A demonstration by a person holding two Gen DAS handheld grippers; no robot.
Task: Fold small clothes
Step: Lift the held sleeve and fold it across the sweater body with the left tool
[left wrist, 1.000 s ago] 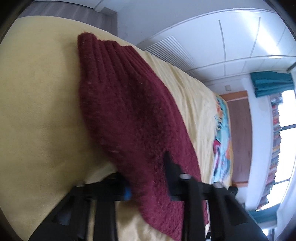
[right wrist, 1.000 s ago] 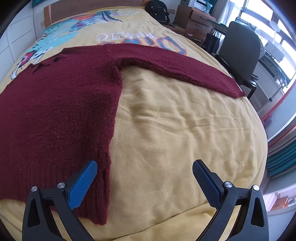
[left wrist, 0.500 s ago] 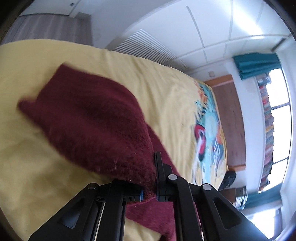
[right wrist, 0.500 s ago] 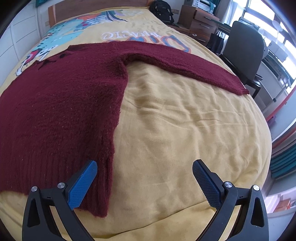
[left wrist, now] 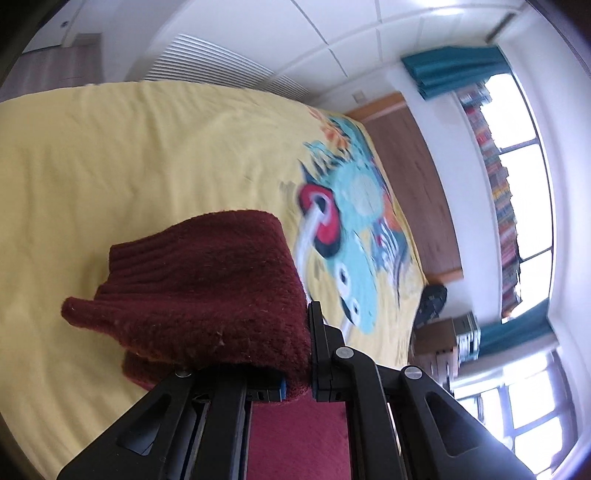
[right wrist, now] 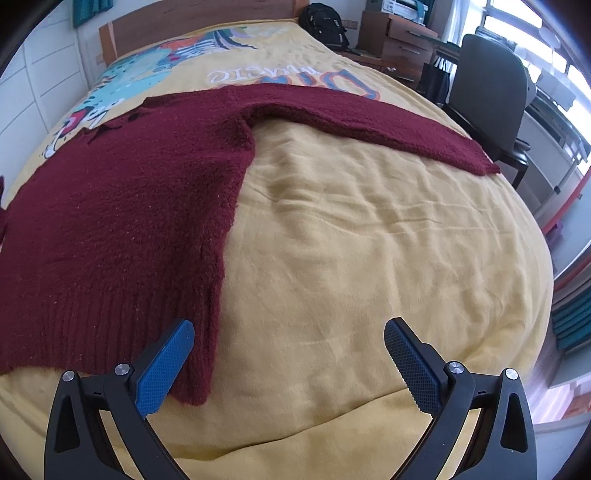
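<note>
A dark red knitted sweater (right wrist: pixel 122 221) lies spread on the yellow bedcover (right wrist: pixel 369 258), its right sleeve (right wrist: pixel 388 125) stretched toward the bed's right side. My left gripper (left wrist: pixel 301 369) is shut on the other sleeve (left wrist: pixel 207 291), lifted off the bed, the ribbed cuff drooping over to the left of the fingers. More red knit shows below, between the gripper's arms. My right gripper (right wrist: pixel 288 365) stands open low over the bed's near edge. Its left blue pad (right wrist: pixel 162 365) hovers by the sweater's ribbed hem corner; nothing lies between the jaws but bedcover.
The bedcover carries a colourful cartoon print (right wrist: pixel 147 74) toward the wooden headboard (right wrist: pixel 192 18). A dark office chair (right wrist: pixel 487 96), a black backpack (right wrist: pixel 325 22) and wooden drawers (right wrist: pixel 399 40) stand right of the bed. Windows and a bookshelf (left wrist: pixel 498 184) line the far wall.
My left gripper closed on the sleeve and carried it up off the bed and across, so the sleeve now hangs bunched from the jaws. The right gripper crept slightly forward, still open.
</note>
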